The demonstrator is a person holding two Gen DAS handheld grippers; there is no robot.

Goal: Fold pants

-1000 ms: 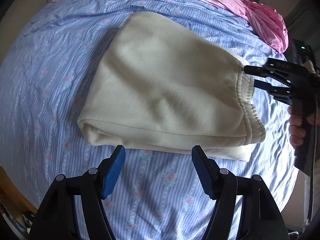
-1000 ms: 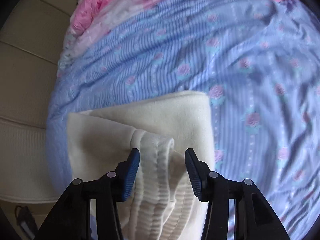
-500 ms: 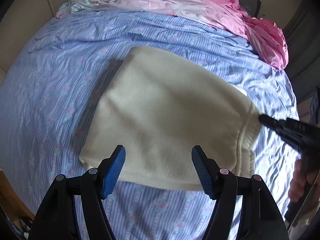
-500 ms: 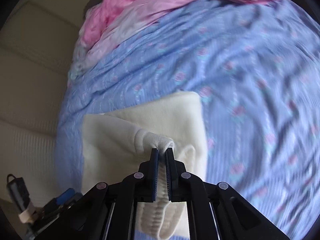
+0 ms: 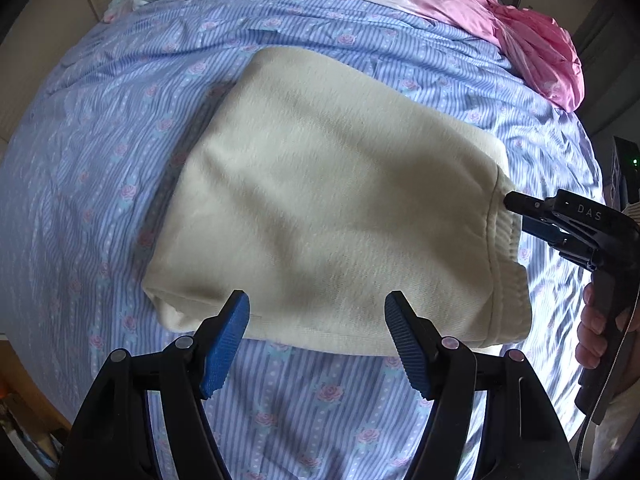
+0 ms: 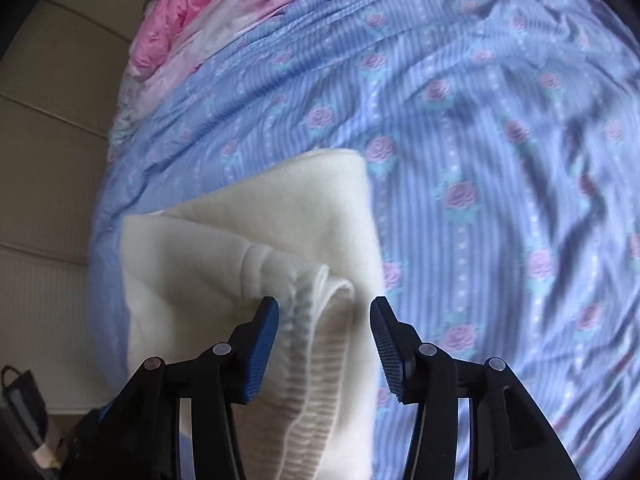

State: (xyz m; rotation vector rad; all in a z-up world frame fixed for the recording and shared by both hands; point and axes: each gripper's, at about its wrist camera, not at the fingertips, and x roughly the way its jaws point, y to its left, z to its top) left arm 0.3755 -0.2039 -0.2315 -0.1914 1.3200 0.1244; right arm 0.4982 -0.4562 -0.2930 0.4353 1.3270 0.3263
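Note:
Cream pants (image 5: 332, 208) lie folded into a thick rectangle on the bed. My left gripper (image 5: 317, 305) hangs open over their near edge, nothing between its blue pads. The ribbed waistband (image 6: 316, 320) bunches up at the pants' (image 6: 200, 264) right end. My right gripper (image 6: 324, 308) is opening around that waistband; the fold stands loose between the jaws, close to the left pad and well clear of the right one. In the left wrist view the right gripper (image 5: 520, 214) points at the waistband from the right, with a person's hand (image 5: 596, 332) on its handle.
A blue striped sheet with pink roses (image 5: 100, 160) covers the bed. A crumpled pink blanket (image 5: 532, 40) lies along the far side. Beige padded panels (image 6: 52, 140) border the bed on the left in the right wrist view. A dark device (image 5: 624, 168) sits past the right edge.
Half a second ago the right gripper was shut on the waistband fold; now its jaws stand apart and the fold is loose. The left gripper drifted slightly over the pants' near edge.

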